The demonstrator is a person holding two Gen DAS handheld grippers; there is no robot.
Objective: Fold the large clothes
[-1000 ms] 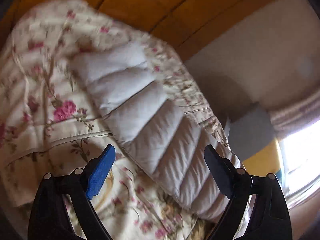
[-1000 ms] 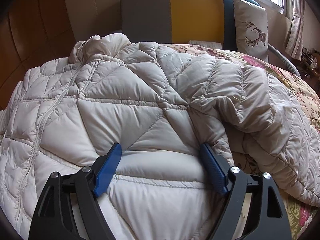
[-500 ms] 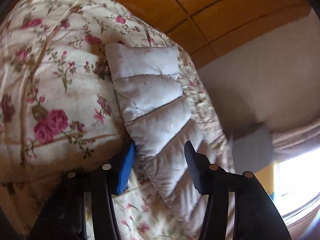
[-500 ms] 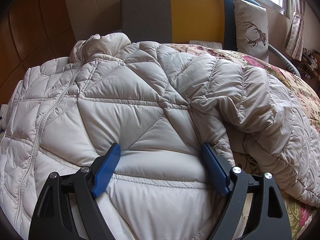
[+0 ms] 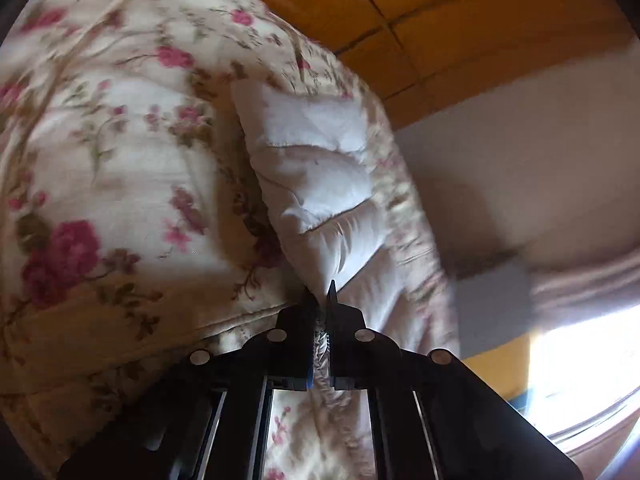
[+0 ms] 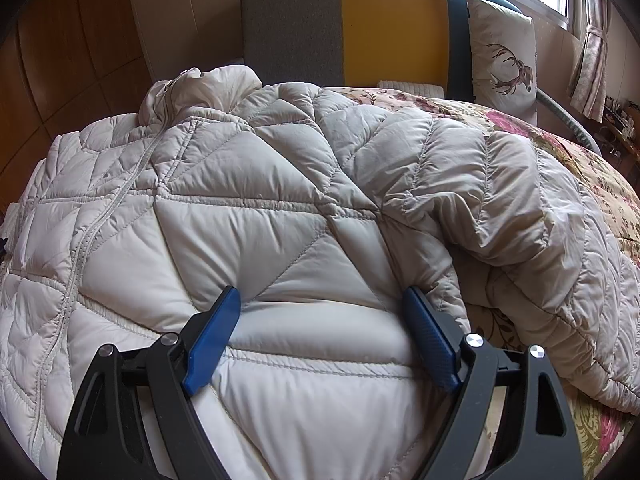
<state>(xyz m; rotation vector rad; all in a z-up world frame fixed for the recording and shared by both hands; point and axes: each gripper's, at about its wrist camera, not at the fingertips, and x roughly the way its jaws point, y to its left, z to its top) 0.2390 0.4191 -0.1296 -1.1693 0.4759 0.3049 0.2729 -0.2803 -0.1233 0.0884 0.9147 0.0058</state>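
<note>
On top of the flowery bedspread (image 6: 560,152) there's a big pale quilted puffer jacket (image 6: 248,208) spread out zip-side up, collar bunched toward the grey and yellow headboard (image 6: 344,20), with its right-hand sleeve (image 6: 500,184) flopped over and crumpled onto the cover. The left gripper (image 5: 320,300) is pinched completely closed on the edge of the other sleeve (image 5: 316,168), down at the bed's side near the wooden wall panels (image 5: 400,20); you can see the fabric wrinkling into the closed fingers, so it's got a proper bite. My guess is that's the handle for swinging that sleeve in over the body of the jacket. The right gripper (image 6: 320,328) is spread wide, blue pads (image 6: 212,340) sitting either side of a puffy panel near the hem, not squeezing anything, probably just pressing down so the coat doesn't slide while the other side gets pulled. Slippery puffy stuff like this will likely want to spring back open, so a steadying hand makes sense. A deer cushion (image 6: 502,48) leans against the headboard, well clear of everything.
</note>
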